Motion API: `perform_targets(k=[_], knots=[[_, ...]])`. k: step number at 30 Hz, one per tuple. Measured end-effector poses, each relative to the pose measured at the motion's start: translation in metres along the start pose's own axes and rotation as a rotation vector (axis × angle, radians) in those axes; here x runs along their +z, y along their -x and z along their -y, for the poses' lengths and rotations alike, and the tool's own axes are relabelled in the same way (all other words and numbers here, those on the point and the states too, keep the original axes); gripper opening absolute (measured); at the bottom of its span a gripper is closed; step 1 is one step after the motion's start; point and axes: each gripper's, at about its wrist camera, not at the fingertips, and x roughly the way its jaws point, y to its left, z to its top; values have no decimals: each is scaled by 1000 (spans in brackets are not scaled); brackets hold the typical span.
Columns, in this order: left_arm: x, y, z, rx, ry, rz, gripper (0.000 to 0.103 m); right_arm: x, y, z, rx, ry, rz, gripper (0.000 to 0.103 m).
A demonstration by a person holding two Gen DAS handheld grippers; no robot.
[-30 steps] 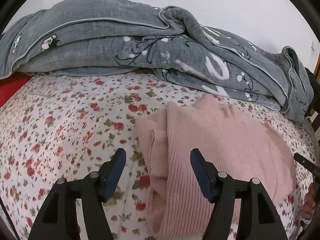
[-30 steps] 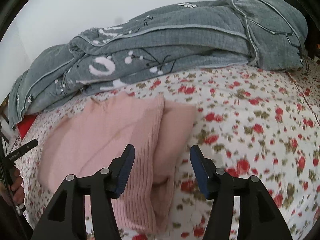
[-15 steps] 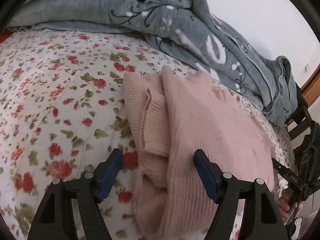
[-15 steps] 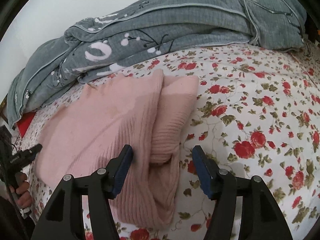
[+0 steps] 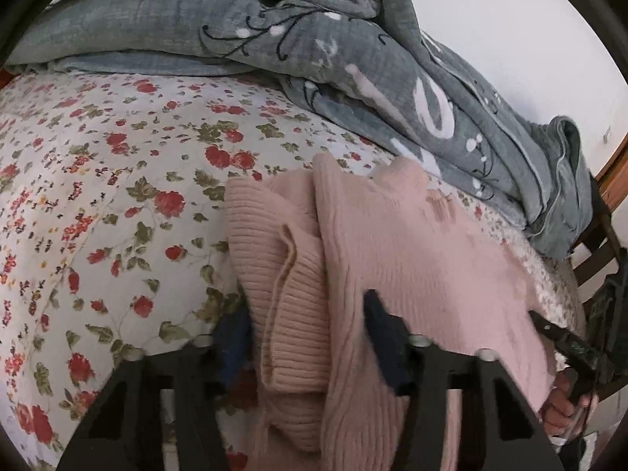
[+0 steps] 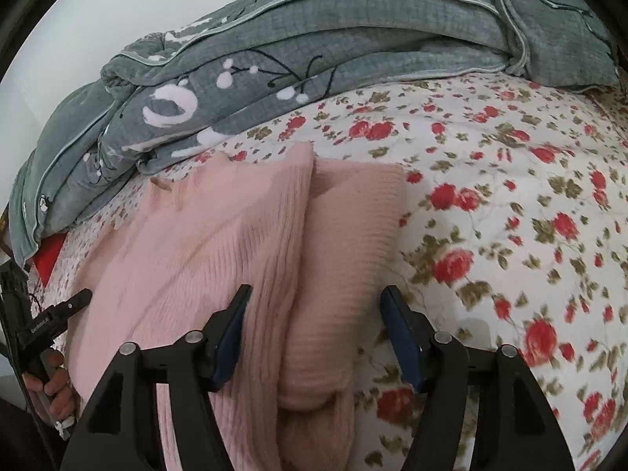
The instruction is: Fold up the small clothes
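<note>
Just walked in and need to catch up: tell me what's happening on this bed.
A person holding a gripper in each hand is folding a pink knit sweater on the floral bedsheet. The left gripper and the right gripper are both open, each straddling a folded-in sleeve at opposite edges of the sweater, neither shut on it. A rumpled grey quilt lies behind.

A home bedroom. A bed spread with a white sheet printed in red roses (image 5: 117,180) fills both views, and a bunched grey quilt with piped edges and white blossom print (image 6: 353,39) is heaped along its far side against a plain white wall (image 5: 510,19). A wooden chair (image 5: 596,259) stands at the bedside.
</note>
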Motion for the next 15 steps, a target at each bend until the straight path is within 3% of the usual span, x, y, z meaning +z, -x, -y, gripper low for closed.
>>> perform_targets(k=[1,2,3,5,10,15], knots=[[0,1,0,-7,3,8,27,1,-2,-2,10,10,4,49],[1,4,2,-13,-1,17,24,1,-2,-4,20,21,11,35],[1,7,5,-7,-12,23,23,2,-2,-6,25,29,15,28],[2,15,9,-7,-25,46,22,3,5,-10,5,49,37,21],[8,47,18,-71,25,58,21,7,44,-19,61,41,80,19],[-7,76,34,-64,-16,45,21,-6,80,-25,95,47,91,19]])
